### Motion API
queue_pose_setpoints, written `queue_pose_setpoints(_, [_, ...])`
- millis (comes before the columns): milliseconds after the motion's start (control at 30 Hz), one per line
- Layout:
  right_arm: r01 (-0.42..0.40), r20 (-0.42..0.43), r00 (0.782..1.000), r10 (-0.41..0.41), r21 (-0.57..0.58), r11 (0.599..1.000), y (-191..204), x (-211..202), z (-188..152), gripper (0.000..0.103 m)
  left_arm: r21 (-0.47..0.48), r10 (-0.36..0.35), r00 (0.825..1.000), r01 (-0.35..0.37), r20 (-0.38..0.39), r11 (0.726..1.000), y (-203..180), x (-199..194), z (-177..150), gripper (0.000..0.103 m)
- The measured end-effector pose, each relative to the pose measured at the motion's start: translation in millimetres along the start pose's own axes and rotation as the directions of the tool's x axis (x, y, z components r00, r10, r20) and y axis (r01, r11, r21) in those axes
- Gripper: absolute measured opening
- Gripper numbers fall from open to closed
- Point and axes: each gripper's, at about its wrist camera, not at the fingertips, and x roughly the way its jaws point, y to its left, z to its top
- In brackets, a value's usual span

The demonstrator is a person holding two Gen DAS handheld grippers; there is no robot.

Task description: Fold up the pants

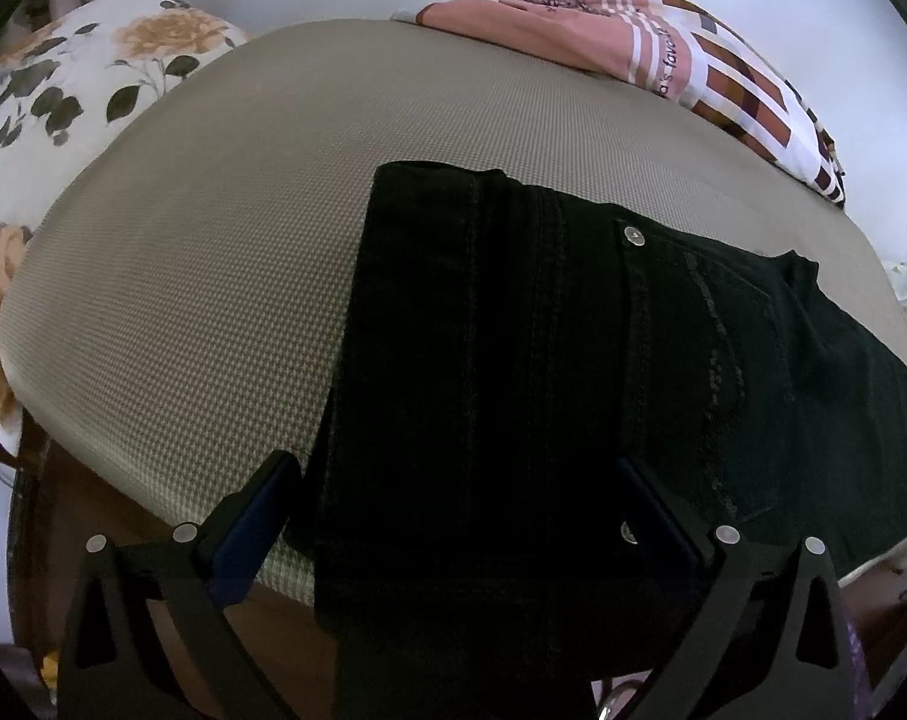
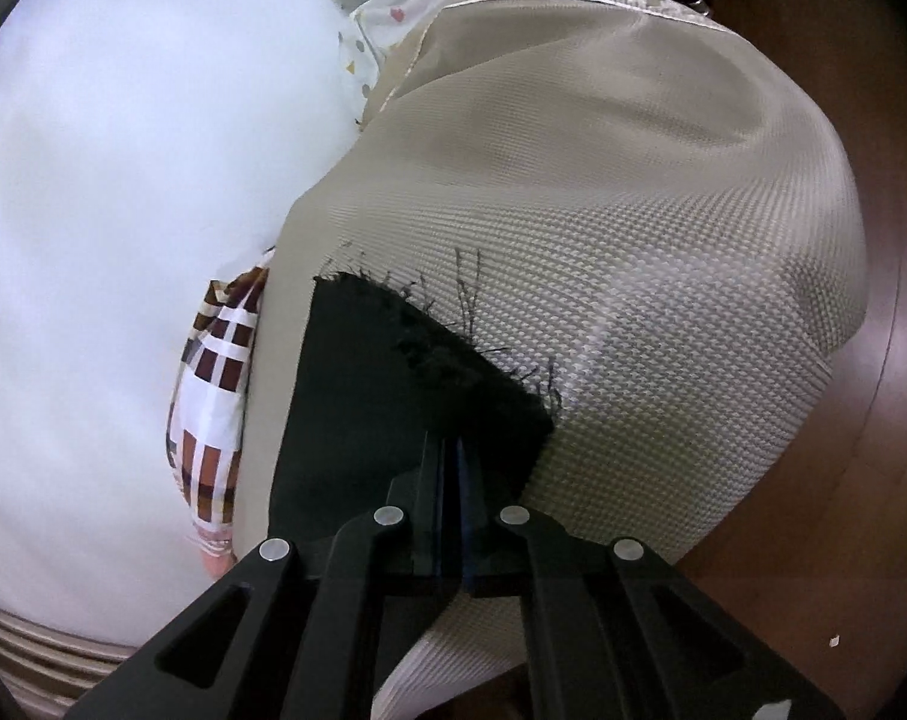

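Left gripper [image 1: 459,516] gapes wide over the pants' [image 1: 573,390] waist end, gripping nothing. Pants lie on the bed [image 1: 213,300], long axis running right. Right gripper [image 2: 453,468] is clamped, probably pinching the frayed hem [image 2: 453,354].

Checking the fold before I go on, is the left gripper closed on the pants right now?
No, the left gripper is open, its fingers spread wide on either side of the black pants.
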Motion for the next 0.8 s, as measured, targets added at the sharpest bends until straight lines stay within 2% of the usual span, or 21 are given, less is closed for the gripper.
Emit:
queue_pose_setpoints(67, [-0.068, -0.027, 0.997, 0.068, -0.013, 0.998, 1.3, -0.1, 0.0, 0.005, -0.007, -0.005, 1.0, 0.005, 0.001, 1.0, 1.1, 0.2, -0.4, 0.103])
queue_pose_setpoints(100, [-0.073, -0.033, 0.997, 0.072, -0.01, 0.997, 0.8, -0.1, 0.0, 0.01, -0.006, -0.005, 1.0, 0.005, 0.002, 1.0, 0.4, 0.1, -0.2, 0.103])
queue_pose_setpoints(167, [-0.095, -0.052, 0.994, 0.095, 0.012, 0.995, 1.0, 6.5, -1.5, 0.011, -0.002, -0.003, 1.0, 0.003, 0.005, 1.0, -0.3, -0.3, -0.5, 0.103])
queue_pose_setpoints(233, [-0.122, -0.079, 0.989, 0.125, 0.043, 0.992, 1.2, 16.5, -6.1, 0.02, -0.002, -0.005, 1.0, 0.005, 0.009, 1.0, -0.9, -0.2, -1.2, 0.103])
queue_pose_setpoints(300, [-0.167, -0.085, 0.982, 0.171, 0.049, 0.985, 8.0, 23.8, -12.6, 0.034, -0.001, -0.006, 1.0, 0.006, 0.015, 1.0, -0.7, -0.4, -2.2, 0.103])
queue_pose_setpoints(333, [-0.175, -0.104, 0.979, 0.178, 0.04, 0.984, 13.9, 29.1, -16.1, 0.035, 0.0, -0.006, 1.0, 0.006, 0.016, 1.0, -0.9, -0.4, -2.4, 0.103])
queue_pose_setpoints(400, [-0.167, -0.137, 0.977, 0.164, -0.008, 0.986, 26.3, 38.5, -21.1, 0.035, -0.002, -0.006, 1.0, 0.006, 0.017, 1.0, -1.2, -0.4, -3.0, 0.103])
queue_pose_setpoints(433, [-0.152, -0.153, 0.978, 0.144, -0.037, 0.988, 33.0, 44.2, -24.2, 0.031, -0.002, -0.007, 1.0, 0.007, 0.018, 1.0, -1.1, -0.3, -2.9, 0.103])
queue_pose_setpoints(467, [-0.136, -0.161, 0.979, 0.127, -0.049, 0.989, 36.8, 48.3, -26.2, 0.024, -0.001, -0.008, 1.0, 0.008, 0.018, 1.0, -1.3, -0.3, -3.0, 0.103])
queue_pose_setpoints(500, [-0.12, -0.176, 0.978, 0.11, -0.048, 0.992, 38.2, 53.4, -26.9, 0.009, -0.001, -0.009, 1.0, 0.009, 0.018, 1.0, -1.1, -0.4, -3.3, 0.103])
queue_pose_setpoints(567, [-0.131, -0.194, 0.973, 0.124, -0.023, 0.991, 36.4, 57.6, -29.2, 0.007, -0.002, -0.011, 1.0, 0.011, 0.014, 1.0, -0.4, -0.5, -2.6, 0.103])
queue_pose_setpoints(633, [-0.132, -0.165, 0.978, 0.125, -0.031, 0.991, 36.3, 45.8, -30.7, 0.007, -0.004, -0.012, 1.0, 0.012, 0.014, 1.0, 0.3, -0.7, -2.3, 0.103])
queue_pose_setpoints(667, [-0.127, -0.142, 0.982, 0.121, -0.03, 0.991, 34.2, 37.1, -29.8, 0.01, -0.005, -0.013, 1.0, 0.014, 0.015, 1.0, 0.9, -0.8, -2.5, 0.103])
queue_pose_setpoints(733, [-0.092, -0.108, 0.99, 0.089, -0.023, 0.996, 28.2, 19.9, -28.4, 0.027, -0.008, -0.015, 1.0, 0.015, 0.02, 1.0, 1.0, -0.8, -3.4, 0.103])
queue_pose_setpoints(767, [-0.074, -0.096, 0.993, 0.071, -0.024, 0.997, 25.2, 13.3, -26.2, 0.047, -0.009, -0.015, 1.0, 0.015, 0.021, 1.0, 0.8, -0.8, -3.7, 0.103])
queue_pose_setpoints(800, [-0.071, -0.084, 0.994, 0.069, -0.028, 0.997, 23.2, 7.4, -24.4, 0.052, -0.008, -0.016, 1.0, 0.016, 0.021, 1.0, 0.8, -0.6, -4.0, 0.103])
